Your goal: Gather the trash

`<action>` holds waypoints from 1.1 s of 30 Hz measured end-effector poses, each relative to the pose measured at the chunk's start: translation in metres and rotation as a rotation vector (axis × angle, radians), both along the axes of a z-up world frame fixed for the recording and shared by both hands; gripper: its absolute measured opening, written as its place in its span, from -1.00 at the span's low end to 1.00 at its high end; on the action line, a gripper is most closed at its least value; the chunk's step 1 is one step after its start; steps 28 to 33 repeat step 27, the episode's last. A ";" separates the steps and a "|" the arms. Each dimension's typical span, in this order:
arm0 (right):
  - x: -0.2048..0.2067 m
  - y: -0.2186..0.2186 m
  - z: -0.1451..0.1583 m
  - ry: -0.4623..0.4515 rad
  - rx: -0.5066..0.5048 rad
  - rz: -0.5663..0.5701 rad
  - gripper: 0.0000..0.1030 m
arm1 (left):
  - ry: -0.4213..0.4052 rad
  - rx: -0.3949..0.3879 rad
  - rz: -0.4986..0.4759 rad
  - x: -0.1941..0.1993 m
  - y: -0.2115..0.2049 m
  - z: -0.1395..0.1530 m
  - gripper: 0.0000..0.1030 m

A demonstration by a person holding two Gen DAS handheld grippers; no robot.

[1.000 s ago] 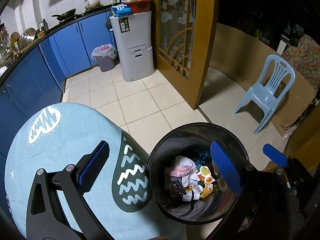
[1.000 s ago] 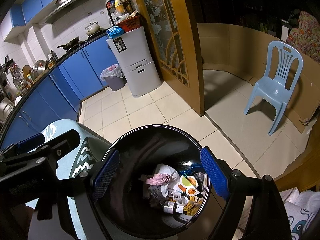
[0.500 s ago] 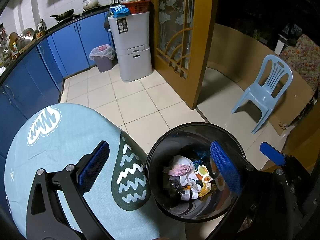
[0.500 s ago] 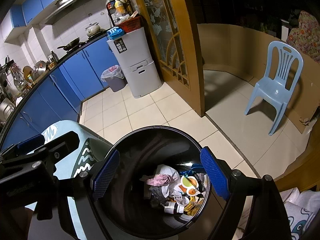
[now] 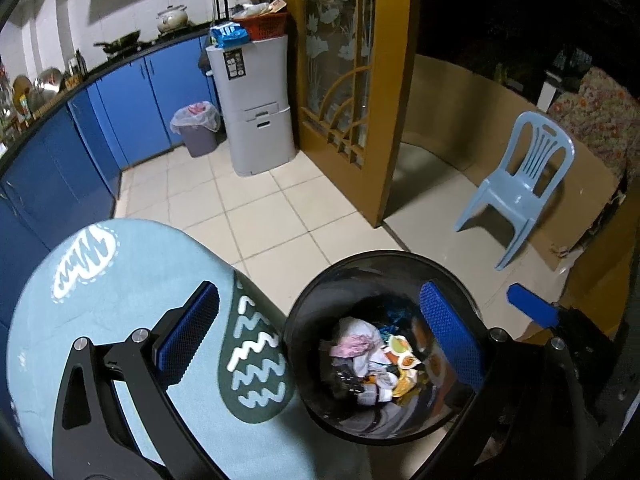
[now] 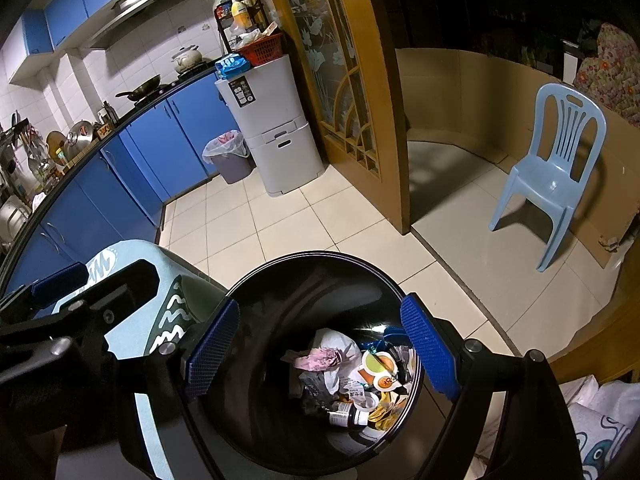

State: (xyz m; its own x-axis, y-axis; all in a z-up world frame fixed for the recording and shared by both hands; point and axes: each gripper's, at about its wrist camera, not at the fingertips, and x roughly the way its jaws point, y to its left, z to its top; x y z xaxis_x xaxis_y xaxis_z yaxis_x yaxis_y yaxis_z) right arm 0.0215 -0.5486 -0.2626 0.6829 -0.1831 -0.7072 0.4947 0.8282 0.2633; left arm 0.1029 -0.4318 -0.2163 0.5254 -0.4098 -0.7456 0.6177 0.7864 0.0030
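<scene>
A black round trash bin stands on the tiled floor beside a light blue round table. It holds several pieces of trash: crumpled wrappers, a pink scrap, cup lids and a small bottle. My left gripper is open and empty, above the table edge and the bin. My right gripper is open and empty, directly above the bin's mouth. Each gripper shows at the edge of the other's view.
Blue kitchen cabinets run along the left. A grey lined bin and a grey drawer unit stand at the back. A wooden glass door stands in the middle and a light blue plastic chair at right.
Both grippers have drawn back and risen slightly from the bin; the bin sits lower and smaller in the left wrist view. Both stay open and empty.
</scene>
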 end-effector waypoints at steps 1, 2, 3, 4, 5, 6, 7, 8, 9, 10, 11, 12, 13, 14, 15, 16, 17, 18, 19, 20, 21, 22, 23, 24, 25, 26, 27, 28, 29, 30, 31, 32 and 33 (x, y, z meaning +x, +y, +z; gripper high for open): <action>0.000 0.000 0.000 0.000 0.001 0.000 0.57 | 0.005 -0.009 0.006 0.001 0.001 0.000 0.92; 0.000 0.000 0.000 -0.001 0.002 0.000 0.57 | 0.005 -0.021 0.015 0.002 0.004 0.001 0.92; 0.000 0.000 0.000 -0.001 0.001 -0.001 0.57 | -0.001 -0.028 0.022 0.002 0.005 0.003 0.93; 0.001 0.001 0.000 -0.001 0.000 -0.002 0.57 | -0.007 -0.025 0.029 0.001 0.006 0.004 0.93; 0.000 0.000 0.000 -0.001 0.002 -0.002 0.57 | -0.006 -0.022 0.033 0.001 0.007 0.005 0.93; 0.000 0.000 0.000 0.000 0.004 -0.002 0.57 | 0.005 -0.025 0.027 0.001 0.007 0.005 0.93; 0.000 0.000 0.000 0.000 0.003 -0.001 0.57 | 0.019 -0.027 0.018 0.001 0.007 0.005 0.93; 0.001 0.001 0.000 -0.001 0.005 -0.001 0.57 | 0.027 -0.029 0.016 0.001 0.007 0.005 0.93; 0.000 0.000 0.001 -0.002 0.004 0.000 0.57 | 0.037 -0.034 0.012 0.001 0.007 0.005 0.93; 0.000 0.000 0.002 -0.002 0.003 0.001 0.57 | 0.050 -0.035 0.002 0.001 0.006 0.004 0.93; 0.001 0.001 0.004 -0.002 0.001 0.002 0.57 | 0.059 -0.035 -0.008 0.000 0.006 0.004 0.93; 0.001 0.001 0.004 -0.003 0.000 0.002 0.57 | 0.061 -0.032 -0.016 -0.001 0.005 0.004 0.93; 0.000 0.001 0.003 -0.002 0.002 0.000 0.57 | 0.052 -0.026 -0.029 -0.004 0.004 0.004 0.93; 0.000 0.001 0.002 -0.002 0.005 -0.001 0.57 | 0.040 -0.019 -0.032 -0.007 0.003 0.005 0.93; 0.000 0.001 0.002 -0.003 0.006 -0.001 0.57 | 0.036 -0.017 -0.030 -0.007 0.003 0.005 0.93; 0.001 0.002 0.003 -0.002 0.005 -0.002 0.57 | 0.044 -0.014 -0.031 -0.008 0.003 0.005 0.93; 0.000 0.001 0.002 -0.002 0.004 -0.001 0.57 | 0.053 -0.009 -0.032 -0.007 0.002 0.004 0.93; 0.000 0.001 0.002 -0.002 0.005 0.000 0.57 | 0.053 -0.002 -0.030 -0.008 0.001 0.004 0.93; 0.000 0.001 0.002 -0.002 0.004 0.001 0.57 | 0.052 0.005 -0.026 -0.007 0.001 0.004 0.93; 0.001 0.002 0.003 -0.002 0.003 0.002 0.57 | 0.055 0.012 -0.026 -0.007 0.000 0.003 0.93; 0.000 0.001 0.002 -0.003 0.002 0.001 0.57 | 0.061 0.014 -0.030 -0.007 0.000 0.003 0.93; 0.000 0.002 0.003 -0.003 0.002 0.003 0.57 | 0.066 0.016 -0.034 -0.007 0.000 0.002 0.93; -0.001 0.002 0.003 -0.003 0.002 0.002 0.57 | 0.068 0.020 -0.033 -0.007 0.000 0.001 0.93; 0.000 0.002 0.003 -0.003 0.003 0.002 0.57 | 0.068 0.025 -0.035 -0.007 0.000 0.001 0.93; 0.000 0.003 0.004 -0.001 0.002 0.002 0.57 | 0.065 0.026 -0.035 -0.007 0.001 0.000 0.93; -0.001 0.002 0.003 -0.002 0.001 0.002 0.57 | 0.066 0.027 -0.035 -0.006 0.001 0.000 0.93; -0.002 0.002 0.004 -0.003 0.001 0.004 0.57 | 0.067 0.026 -0.035 -0.007 0.002 0.000 0.93; -0.002 0.002 0.004 -0.003 0.001 0.004 0.57 | 0.067 0.026 -0.035 -0.007 0.002 0.000 0.93; -0.002 0.002 0.004 -0.003 0.001 0.004 0.57 | 0.067 0.026 -0.035 -0.007 0.002 0.000 0.93; -0.002 0.002 0.004 -0.003 0.001 0.004 0.57 | 0.067 0.026 -0.035 -0.007 0.002 0.000 0.93; -0.002 0.002 0.004 -0.003 0.001 0.004 0.57 | 0.067 0.026 -0.035 -0.007 0.002 0.000 0.93; -0.002 0.002 0.004 -0.003 0.001 0.004 0.57 | 0.067 0.026 -0.035 -0.007 0.002 0.000 0.93; -0.002 0.002 0.004 -0.003 0.001 0.004 0.57 | 0.067 0.026 -0.035 -0.007 0.002 0.000 0.93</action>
